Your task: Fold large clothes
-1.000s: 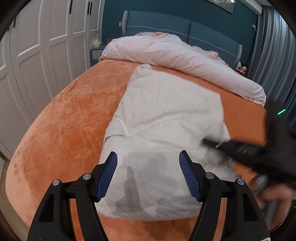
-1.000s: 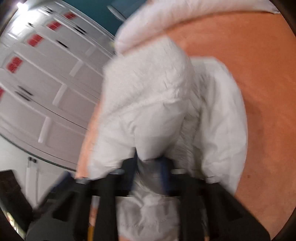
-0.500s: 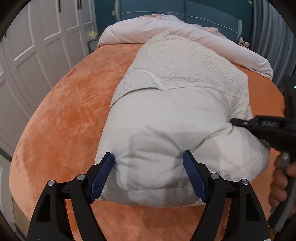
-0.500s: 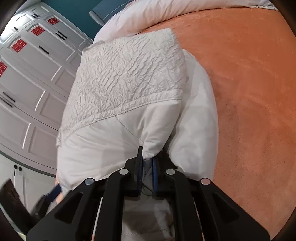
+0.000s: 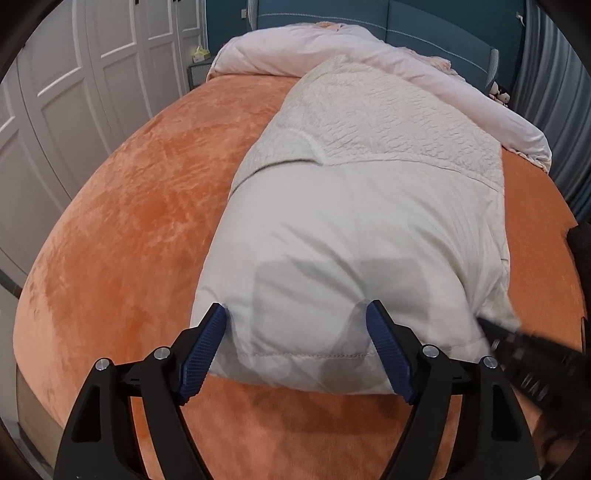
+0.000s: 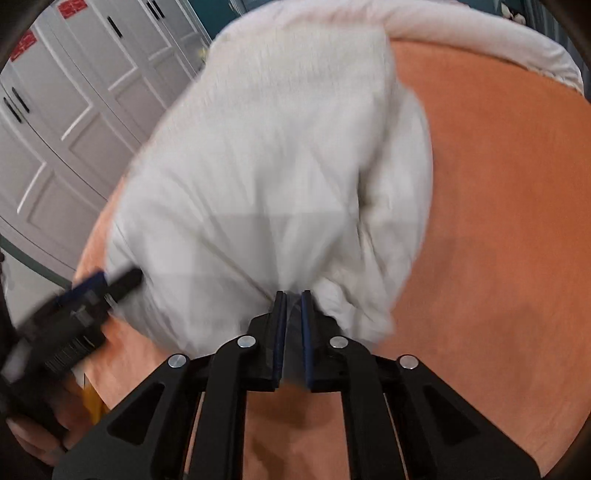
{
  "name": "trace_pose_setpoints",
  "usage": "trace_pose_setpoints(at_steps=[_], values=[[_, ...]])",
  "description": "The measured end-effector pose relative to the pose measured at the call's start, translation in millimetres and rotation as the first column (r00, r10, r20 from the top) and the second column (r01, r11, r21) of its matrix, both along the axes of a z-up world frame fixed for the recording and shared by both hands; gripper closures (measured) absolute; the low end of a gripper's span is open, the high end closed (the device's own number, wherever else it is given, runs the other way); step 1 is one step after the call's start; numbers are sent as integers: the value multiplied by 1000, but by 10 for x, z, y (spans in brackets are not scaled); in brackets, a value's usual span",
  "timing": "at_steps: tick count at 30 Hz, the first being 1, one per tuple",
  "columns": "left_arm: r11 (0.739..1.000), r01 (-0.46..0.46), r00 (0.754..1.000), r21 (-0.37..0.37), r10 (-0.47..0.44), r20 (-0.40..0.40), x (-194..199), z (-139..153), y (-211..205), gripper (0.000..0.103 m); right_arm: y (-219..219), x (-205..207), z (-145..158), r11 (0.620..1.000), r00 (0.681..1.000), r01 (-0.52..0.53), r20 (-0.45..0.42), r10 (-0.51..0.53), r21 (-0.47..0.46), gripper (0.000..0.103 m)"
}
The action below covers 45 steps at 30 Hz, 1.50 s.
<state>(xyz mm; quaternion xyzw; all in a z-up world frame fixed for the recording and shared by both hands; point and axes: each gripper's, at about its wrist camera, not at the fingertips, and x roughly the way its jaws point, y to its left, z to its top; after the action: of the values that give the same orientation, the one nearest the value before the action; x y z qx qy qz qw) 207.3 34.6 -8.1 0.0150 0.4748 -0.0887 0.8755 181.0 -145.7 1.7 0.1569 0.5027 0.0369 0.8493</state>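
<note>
A large white padded garment (image 5: pixel 362 221) lies folded lengthwise on the orange bed (image 5: pixel 140 206), its textured lining turned up at the far end. My left gripper (image 5: pixel 297 314) is open, its blue pads astride the garment's near hem. My right gripper (image 6: pixel 293 295) is shut on a pinch of the garment (image 6: pixel 277 166) at its near right corner; it also shows in the left wrist view (image 5: pixel 517 350) at the lower right. The right wrist view is blurred by motion, and the left gripper (image 6: pixel 92 284) appears there at the lower left.
A pale pink duvet (image 5: pixel 369 55) is bunched along the head of the bed against a teal headboard (image 5: pixel 424 22). White wardrobe doors (image 5: pixel 74 92) stand to the left. Grey curtains (image 5: pixel 554 92) hang at the right. Orange bedspread surrounds the garment.
My left gripper has moved in and lowered, so its open pads now straddle the near hem. My right gripper, still shut on the garment, has dropped to the near right corner.
</note>
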Motion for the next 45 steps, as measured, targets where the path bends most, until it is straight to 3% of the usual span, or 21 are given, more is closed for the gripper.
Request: trace_pose_setpoints(at_steps=[6, 8, 11, 13, 16, 19, 25, 32, 45], values=[[1000, -7, 1000, 10, 7, -9, -87, -19, 5, 27, -113, -201, 228, 999, 999, 21, 47, -20, -32, 99], [1000, -11, 1000, 3, 11, -15, -103, -23, 15, 27, -142, -203, 181, 999, 1000, 19, 17, -18, -39, 99], [1000, -8, 1000, 9, 8, -26, -154, -18, -2, 27, -90, -188, -184, 998, 996, -16, -92, 10, -68, 100], [1000, -5, 1000, 9, 5, -28, -207, -4, 4, 27, -79, -305, -178, 998, 996, -4, -90, -2, -69, 98], [1000, -5, 1000, 14, 5, -28, -272, 4, 4, 27, -22, -467, -30, 997, 999, 10, -45, -14, -75, 90], [1000, -12, 999, 20, 12, -29, -352, 3, -14, 27, 8, -651, 147, 990, 999, 39, 32, -34, -137, 67], [999, -25, 1000, 41, 26, -17, -563, 14, -69, 27, 61, -817, 354, 976, 988, 108, 130, -85, -189, 43], [996, -49, 999, 70, 48, 8, -832, 51, -96, 27, 195, -963, 361, 969, 985, 123, 145, -93, -213, 36], [992, -64, 997, 113, 59, 50, -1195, 62, -147, 27, 356, -1344, 323, 965, 985, 100, 161, -62, -243, 34]])
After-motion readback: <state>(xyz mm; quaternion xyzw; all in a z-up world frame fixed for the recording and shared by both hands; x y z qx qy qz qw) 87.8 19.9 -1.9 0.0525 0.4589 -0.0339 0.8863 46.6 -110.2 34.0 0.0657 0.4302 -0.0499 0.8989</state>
